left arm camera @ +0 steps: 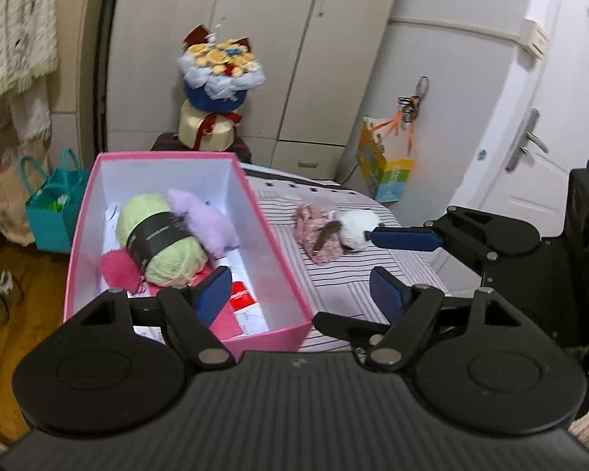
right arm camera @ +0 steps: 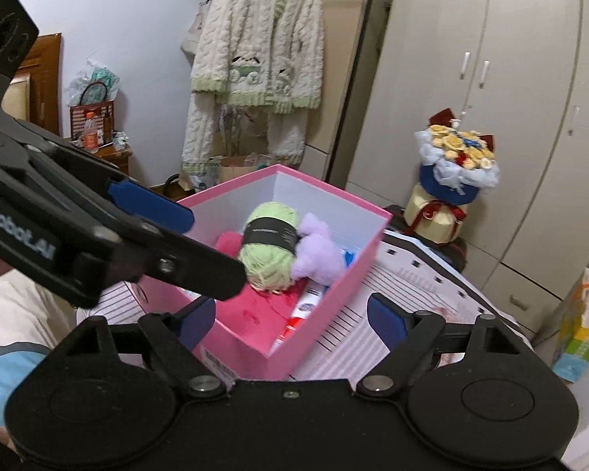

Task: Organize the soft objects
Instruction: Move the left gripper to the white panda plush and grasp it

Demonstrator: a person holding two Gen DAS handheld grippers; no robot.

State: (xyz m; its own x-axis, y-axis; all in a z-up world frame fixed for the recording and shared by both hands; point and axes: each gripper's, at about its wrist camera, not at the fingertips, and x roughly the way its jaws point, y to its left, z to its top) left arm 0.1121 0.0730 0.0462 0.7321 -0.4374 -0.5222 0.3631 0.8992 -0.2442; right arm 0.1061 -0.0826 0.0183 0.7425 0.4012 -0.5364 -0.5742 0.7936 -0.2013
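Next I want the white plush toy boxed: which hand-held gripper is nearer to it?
Right. The right hand-held gripper hangs open beside the white plush toy on the striped cover, one pad almost at it. The left hand-held gripper is open, nearer the pink box.

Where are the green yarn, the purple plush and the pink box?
green yarn (left arm camera: 165, 249), left wrist view, on its black paper band
purple plush (right arm camera: 314, 253), right wrist view, on its fuzzy body
pink box (left arm camera: 278, 251), left wrist view, on its right rim
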